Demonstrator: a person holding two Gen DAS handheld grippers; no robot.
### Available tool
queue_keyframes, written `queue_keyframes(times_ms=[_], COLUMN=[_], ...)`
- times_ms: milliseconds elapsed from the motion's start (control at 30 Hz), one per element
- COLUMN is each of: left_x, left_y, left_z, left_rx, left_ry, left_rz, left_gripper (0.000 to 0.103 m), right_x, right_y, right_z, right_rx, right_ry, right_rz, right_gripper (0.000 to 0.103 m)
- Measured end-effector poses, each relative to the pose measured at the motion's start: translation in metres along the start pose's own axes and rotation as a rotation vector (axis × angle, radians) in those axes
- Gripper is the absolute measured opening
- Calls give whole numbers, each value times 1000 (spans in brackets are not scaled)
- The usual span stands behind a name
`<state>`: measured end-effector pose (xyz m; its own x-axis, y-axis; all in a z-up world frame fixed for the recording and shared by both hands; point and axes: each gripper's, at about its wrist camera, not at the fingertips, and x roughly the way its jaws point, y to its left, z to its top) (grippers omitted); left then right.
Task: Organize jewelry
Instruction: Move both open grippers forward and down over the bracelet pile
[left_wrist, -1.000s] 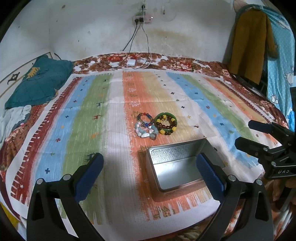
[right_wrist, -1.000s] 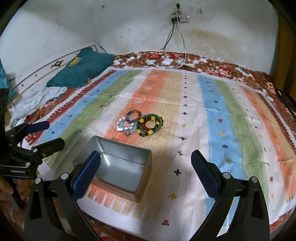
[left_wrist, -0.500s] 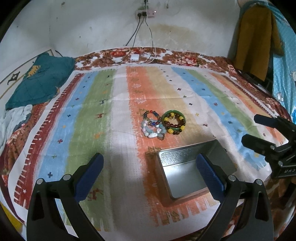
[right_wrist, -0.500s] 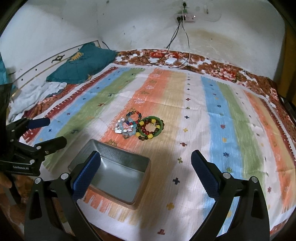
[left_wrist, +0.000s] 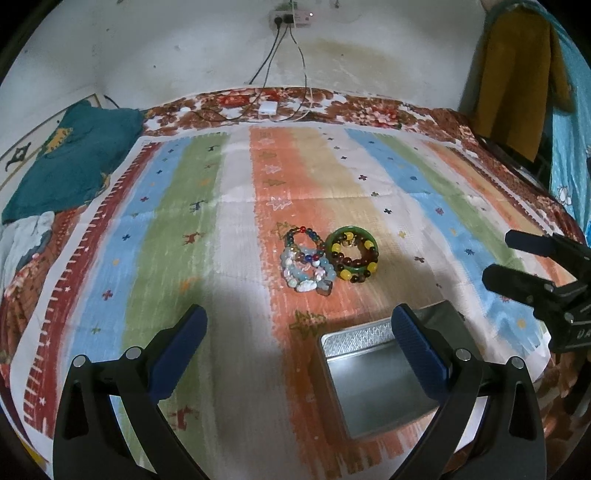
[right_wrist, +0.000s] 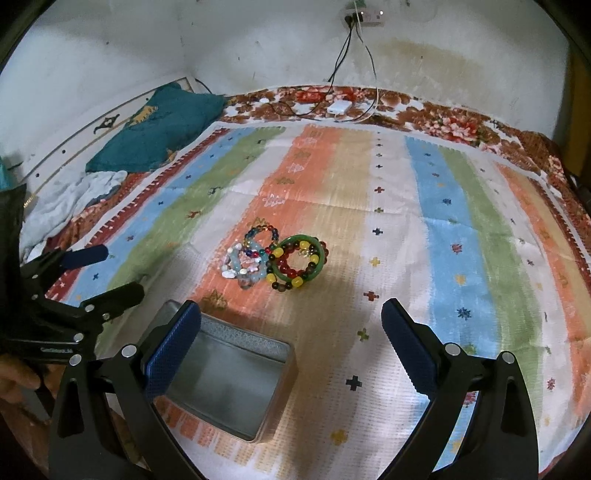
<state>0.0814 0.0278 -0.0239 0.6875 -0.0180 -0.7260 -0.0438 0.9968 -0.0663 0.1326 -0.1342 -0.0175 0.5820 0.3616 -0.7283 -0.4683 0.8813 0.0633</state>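
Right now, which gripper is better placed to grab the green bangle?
Right, probably. The right gripper is open, and the green bangle lies just ahead between its fingers. The left gripper, also open, lines up more with the pale bracelets; the bangle sits off to its right.

A striped cloth (left_wrist: 177, 229) in blue, green, orange and white bands covers a floral bedsheet (left_wrist: 373, 110) (brown with red blooms). At the far left lies a teal pillow (left_wrist: 70, 162), a pale crumpled cloth (left_wrist: 26, 236) just beside it. On the stained wall hangs a power strip (left_wrist: 291, 16) — its cables run down to a white adapter (left_wrist: 267, 108) — and a mustard garment (left_wrist: 513, 81) hangs at right.
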Motion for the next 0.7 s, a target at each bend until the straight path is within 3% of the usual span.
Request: queue_keyframes(times_ms=[333, 700], left_x=[31, 63], left_y=[1, 17], left_z=[17, 31], left_rx=[0, -73], left_ry=[32, 77], left_rz=[-4, -17], left_gripper=[97, 97], right_x=[18, 49], right_y=[-7, -14], right_z=[12, 22], right_rx=[31, 71], right_ry=[25, 97], right_rz=[3, 32], right_gripper=[99, 99])
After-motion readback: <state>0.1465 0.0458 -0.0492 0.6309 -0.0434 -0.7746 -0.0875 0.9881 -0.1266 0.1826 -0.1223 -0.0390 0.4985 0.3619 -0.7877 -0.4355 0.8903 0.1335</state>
